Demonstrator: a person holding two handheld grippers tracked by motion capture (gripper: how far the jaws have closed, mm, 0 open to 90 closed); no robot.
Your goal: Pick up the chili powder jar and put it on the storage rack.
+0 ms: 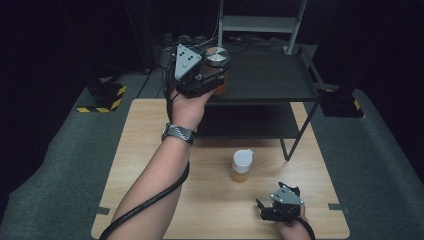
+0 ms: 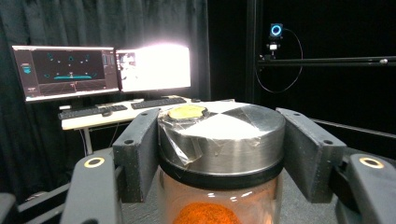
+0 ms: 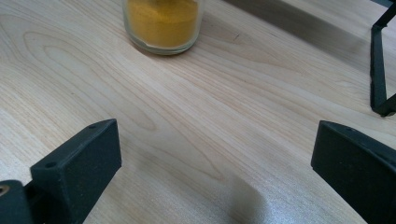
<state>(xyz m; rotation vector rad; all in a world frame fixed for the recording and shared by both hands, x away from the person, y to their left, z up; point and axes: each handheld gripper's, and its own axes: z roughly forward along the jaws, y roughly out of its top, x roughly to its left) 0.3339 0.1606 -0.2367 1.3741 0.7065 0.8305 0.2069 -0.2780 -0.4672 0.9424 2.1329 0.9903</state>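
Note:
My left gripper (image 1: 215, 75) is raised above the far edge of the table, over the black shelf (image 1: 270, 80). It is shut on a glass jar (image 1: 217, 56) with a silver metal lid. In the left gripper view both black pads (image 2: 140, 140) press against the sides of the lid (image 2: 224, 130), and orange powder (image 2: 201, 215) shows through the glass below. A second jar (image 1: 242, 165), white-lidded with yellow powder, stands upright mid-table. My right gripper (image 1: 276, 196) rests low near the table's front right, open and holding nothing. The yellow jar (image 3: 163, 23) is ahead of its spread jaws.
The wooden table (image 1: 150, 150) carries a black two-level shelf on thin legs (image 3: 380, 70). Yellow-and-black striped bases (image 1: 102, 97) sit on the grey floor at the left and right. Beyond the held jar, two monitors (image 2: 65, 70) and keyboards stand on a desk.

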